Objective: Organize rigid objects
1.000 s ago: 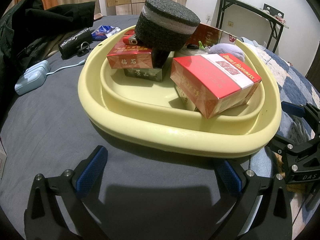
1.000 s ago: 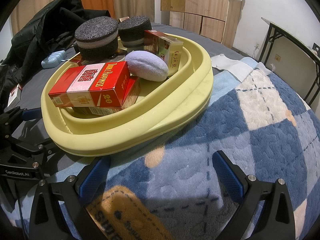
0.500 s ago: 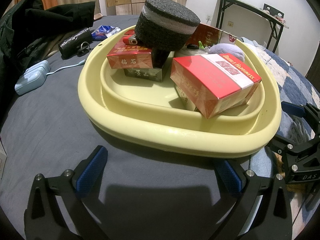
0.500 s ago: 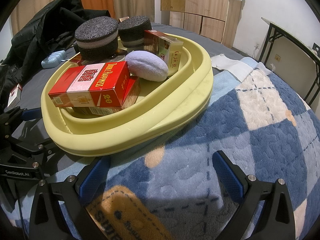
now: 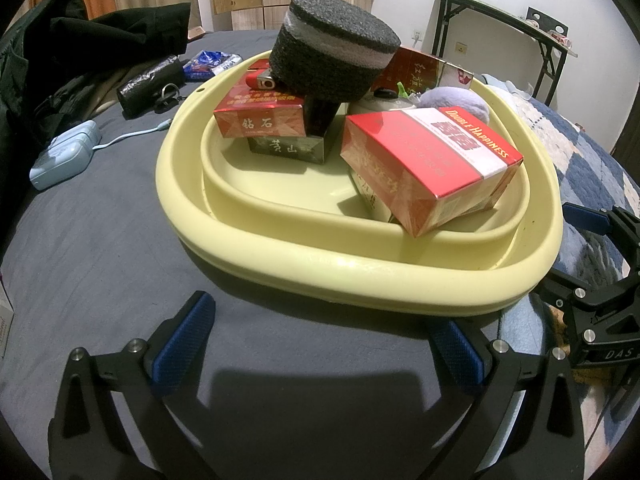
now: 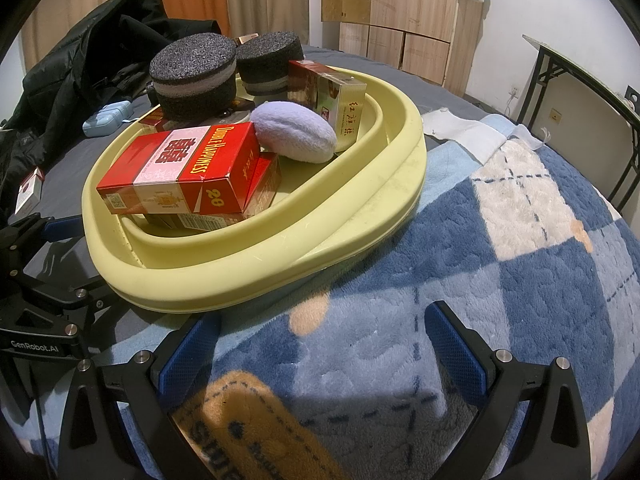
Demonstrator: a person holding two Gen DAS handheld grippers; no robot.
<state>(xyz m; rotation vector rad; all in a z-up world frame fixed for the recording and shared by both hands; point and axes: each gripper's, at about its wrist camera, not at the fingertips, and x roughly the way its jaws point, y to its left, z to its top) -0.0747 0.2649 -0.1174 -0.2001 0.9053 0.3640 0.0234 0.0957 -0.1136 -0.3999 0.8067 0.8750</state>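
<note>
On the bed, centre frame in both views, sits a yellow basin (image 5: 248, 236) piled with the task's things: a Double Happiness box (image 5: 432, 164) tilted against the near wall, a foam puck (image 5: 332, 60) perched on a red box (image 5: 260, 118) at upper centre, a second puck (image 6: 270, 62) behind, a plush pad (image 6: 294, 132) and a gold-sided box (image 6: 332, 100) toward the far rim.

Both tools hang low at the frame bottoms, short of the basin. The left tool (image 5: 320, 344) is spread wide over grey sheet, pinching nothing; the right tool (image 6: 320, 344) is likewise spread, over the checked blanket (image 6: 520, 260).

My reading is that no pick is under way, and sorting looks barely begun or paused. A small red pack (image 6: 28, 190) lies loose at far left. A likely next move is a reach over the near rim for the Double Happiness box, the closest, across its narrow faces. It leans on boxes below, so a lift straight up should avoid dragging them.
</note>
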